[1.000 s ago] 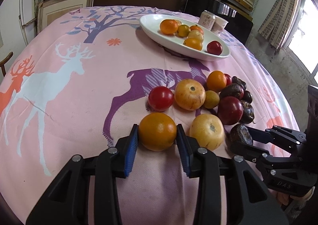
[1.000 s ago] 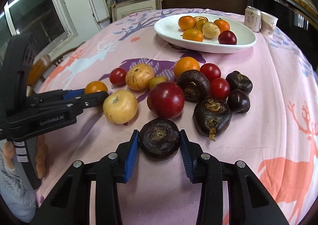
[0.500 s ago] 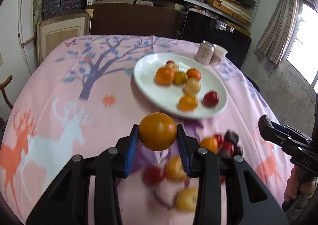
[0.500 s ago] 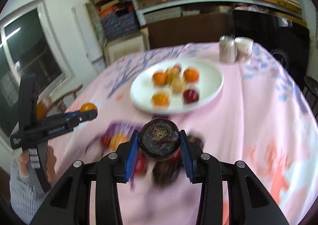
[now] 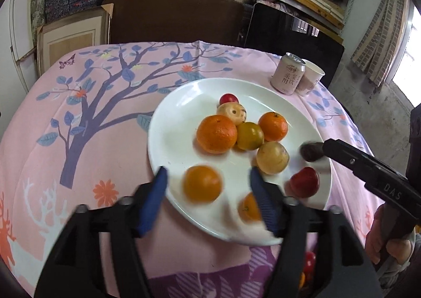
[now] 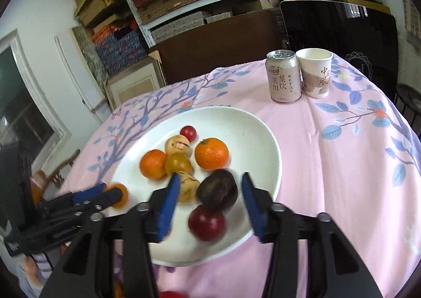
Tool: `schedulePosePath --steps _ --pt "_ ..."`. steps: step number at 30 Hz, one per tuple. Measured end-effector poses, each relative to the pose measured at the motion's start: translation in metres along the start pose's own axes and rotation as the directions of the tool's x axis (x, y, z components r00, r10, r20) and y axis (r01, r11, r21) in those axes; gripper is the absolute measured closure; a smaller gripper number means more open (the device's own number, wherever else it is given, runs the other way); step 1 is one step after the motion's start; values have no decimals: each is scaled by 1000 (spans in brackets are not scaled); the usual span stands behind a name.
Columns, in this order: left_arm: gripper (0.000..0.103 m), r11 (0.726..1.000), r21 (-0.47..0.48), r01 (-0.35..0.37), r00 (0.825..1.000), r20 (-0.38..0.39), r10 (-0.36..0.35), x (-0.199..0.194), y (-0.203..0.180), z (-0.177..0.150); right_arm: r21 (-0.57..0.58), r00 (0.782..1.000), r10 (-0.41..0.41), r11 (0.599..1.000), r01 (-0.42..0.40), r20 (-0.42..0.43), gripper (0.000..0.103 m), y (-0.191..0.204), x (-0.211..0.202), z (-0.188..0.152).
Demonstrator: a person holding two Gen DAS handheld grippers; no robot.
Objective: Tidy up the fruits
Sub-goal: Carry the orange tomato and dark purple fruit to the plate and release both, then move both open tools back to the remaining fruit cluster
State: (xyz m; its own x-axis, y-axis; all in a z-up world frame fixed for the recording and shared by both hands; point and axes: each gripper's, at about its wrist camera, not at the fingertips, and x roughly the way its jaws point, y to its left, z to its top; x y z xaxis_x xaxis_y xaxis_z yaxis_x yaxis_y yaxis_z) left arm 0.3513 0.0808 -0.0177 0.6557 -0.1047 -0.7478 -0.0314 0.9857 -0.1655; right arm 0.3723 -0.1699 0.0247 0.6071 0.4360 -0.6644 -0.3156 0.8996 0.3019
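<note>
On the table, over its pink tree-and-deer printed cloth [image 5: 110, 119], sits the broad white ceramic plate [image 5: 168, 124], which I log as the collecting dish.

Item: my left tool [image 5: 206, 187], blue pads spread wide, poised over the near rim of the plate. Between the pads, touching neither, is a round yellow-orange fruit [image 5: 202, 183], blurred, over the plate's near-left part.

Item: my right tool [image 6: 210, 199], pads likewise wide. Between them, clear of both, is a dark purple-brown wrinkled fruit [image 6: 217, 190], lying against a dark red round fruit [image 6: 207, 223] just nearer me.

Item: plate contents, centre cluster, touching one another: large orange mandarin [image 5: 216, 134], smaller orange mandarin [image 5: 273, 126], olive-yellow round fruit [image 5: 250, 136], pale tan fruit [image 5: 272, 157], a second pale tan fruit with a dimple [image 5: 232, 112], small red cherry-like fruit [image 5: 229, 99] at the far side. One more small orange fruit [image 5: 248, 207] shows at the near rim, partly behind my left tool's right pad.

Item: beyond the plate, a pale pink drink can [image 6: 283, 76] and a white paper cup [image 6: 315, 72], side by side.
</note>
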Motion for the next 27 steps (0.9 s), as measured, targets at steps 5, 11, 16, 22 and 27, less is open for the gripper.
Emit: schedulePosePath --steps 5,11,16,22,27 --pt "32 999 -14 35 999 -18 -35 0 3 -2 22 1000 7 1000 -7 10 43 -5 -3 -4" --pt "28 1000 5 27 1000 7 -27 -20 0 -13 21 1000 1 1000 -2 26 39 -5 -18 -16" --pt "19 1000 14 14 999 33 -15 -42 1 -34 27 999 23 999 -24 45 39 -4 -36 -29" --pt "17 1000 -3 -21 1000 22 21 -60 14 -67 74 999 23 997 -26 45 31 -10 -60 -60" --pt "9 995 -82 -49 998 31 52 -80 36 -93 115 996 25 993 -35 86 25 -16 -86 -82"
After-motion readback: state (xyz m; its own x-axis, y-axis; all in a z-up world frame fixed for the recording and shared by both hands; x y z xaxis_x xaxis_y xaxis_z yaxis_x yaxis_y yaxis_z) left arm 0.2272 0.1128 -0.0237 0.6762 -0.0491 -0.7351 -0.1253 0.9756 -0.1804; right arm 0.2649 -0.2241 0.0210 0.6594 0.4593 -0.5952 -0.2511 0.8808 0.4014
